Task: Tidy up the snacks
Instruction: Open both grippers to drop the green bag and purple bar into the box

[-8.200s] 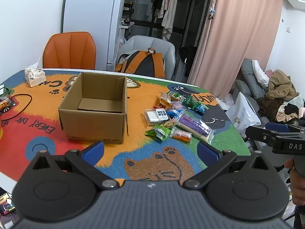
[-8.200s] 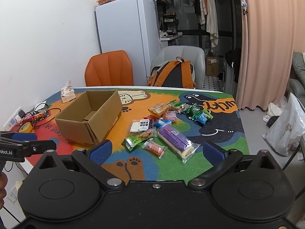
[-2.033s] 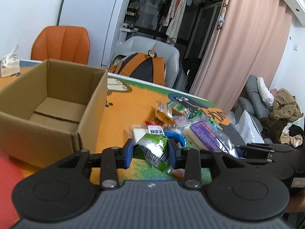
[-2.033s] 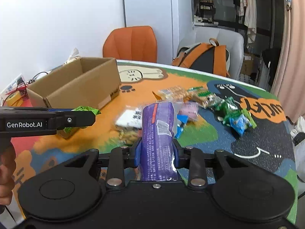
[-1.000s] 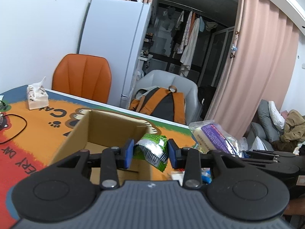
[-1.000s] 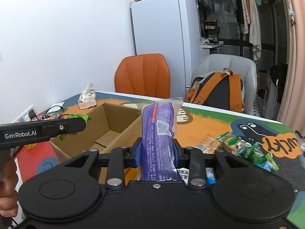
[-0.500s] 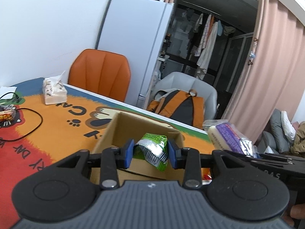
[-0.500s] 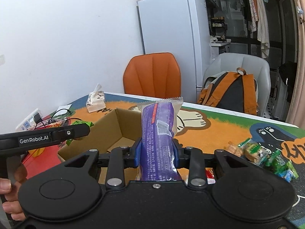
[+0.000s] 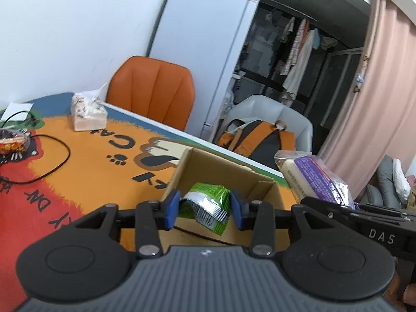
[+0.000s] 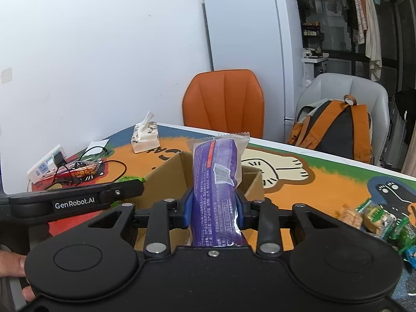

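While the left gripper (image 9: 205, 205) hangs over the open cardboard box (image 9: 223, 171), its jaws are opening, and the green snack packet (image 9: 208, 202) sits between the blue pads (image 9: 173, 205) with a narrow gap showing at the 3 o'clock pad; whether the 9 o'clock pad presses on the wrapper cannot be told. The packet's crimped silver end tilts down toward 5 o'clock, above the box's near wall. The right gripper (image 10: 213, 209) is clenched on the purple snack pack (image 10: 217, 179), both blue pads pressing its sides; the pack stands nearly upright, its clear crimped top at 12 o'clock, in front of the box (image 10: 166, 176) in that view. In the left wrist view the same purple pack (image 9: 309, 174) appears at 3 o'clock of the box, carried by the black gripper body marked DAS. The box rests on the cartoon table mat (image 9: 85, 156). A tissue pack (image 10: 144, 136) stands at 11 o'clock of the box, with a black cable (image 9: 49, 153) and a power strip (image 10: 46, 166) toward 9 o'clock. Loose snacks (image 10: 377, 217) lie on the mat at 3 o'clock in the right wrist view, well apart from the box. An orange chair (image 10: 225, 101), a grey chair bearing a backpack (image 10: 335, 127) and a white refrigerator (image 10: 249, 39) stand beyond the table's far edge.
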The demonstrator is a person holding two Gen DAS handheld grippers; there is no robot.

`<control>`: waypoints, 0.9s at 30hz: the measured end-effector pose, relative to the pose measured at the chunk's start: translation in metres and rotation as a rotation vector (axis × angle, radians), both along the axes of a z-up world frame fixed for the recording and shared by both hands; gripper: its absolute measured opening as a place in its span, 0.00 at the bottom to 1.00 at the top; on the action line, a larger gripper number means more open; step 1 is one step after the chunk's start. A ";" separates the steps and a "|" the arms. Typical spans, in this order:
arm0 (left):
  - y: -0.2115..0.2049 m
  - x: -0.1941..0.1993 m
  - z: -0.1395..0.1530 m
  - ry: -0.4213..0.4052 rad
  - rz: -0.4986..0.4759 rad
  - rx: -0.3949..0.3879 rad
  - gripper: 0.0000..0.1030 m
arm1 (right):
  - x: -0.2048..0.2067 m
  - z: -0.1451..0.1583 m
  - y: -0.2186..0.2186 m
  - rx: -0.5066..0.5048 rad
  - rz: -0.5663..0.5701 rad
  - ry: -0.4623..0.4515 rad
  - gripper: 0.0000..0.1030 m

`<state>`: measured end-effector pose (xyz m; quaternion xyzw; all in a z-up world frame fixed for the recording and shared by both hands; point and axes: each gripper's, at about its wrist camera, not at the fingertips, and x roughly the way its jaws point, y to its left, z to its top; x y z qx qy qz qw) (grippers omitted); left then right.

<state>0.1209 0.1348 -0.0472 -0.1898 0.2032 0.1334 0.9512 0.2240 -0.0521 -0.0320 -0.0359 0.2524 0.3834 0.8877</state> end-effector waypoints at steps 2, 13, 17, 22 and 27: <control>0.005 -0.004 0.000 -0.006 0.017 -0.009 0.43 | 0.000 0.000 0.006 -0.004 0.004 0.000 0.31; 0.022 -0.027 0.005 -0.031 0.056 -0.036 0.46 | 0.005 -0.006 0.036 -0.005 0.027 0.022 0.31; 0.025 -0.035 0.004 -0.024 0.080 -0.033 0.49 | 0.007 -0.007 0.045 0.006 0.030 0.030 0.32; 0.026 -0.041 0.001 -0.007 0.098 -0.037 0.65 | 0.009 -0.009 0.044 0.039 0.021 0.050 0.50; 0.023 -0.044 -0.003 0.007 0.119 -0.037 0.79 | 0.002 -0.006 0.032 0.026 0.008 0.036 0.54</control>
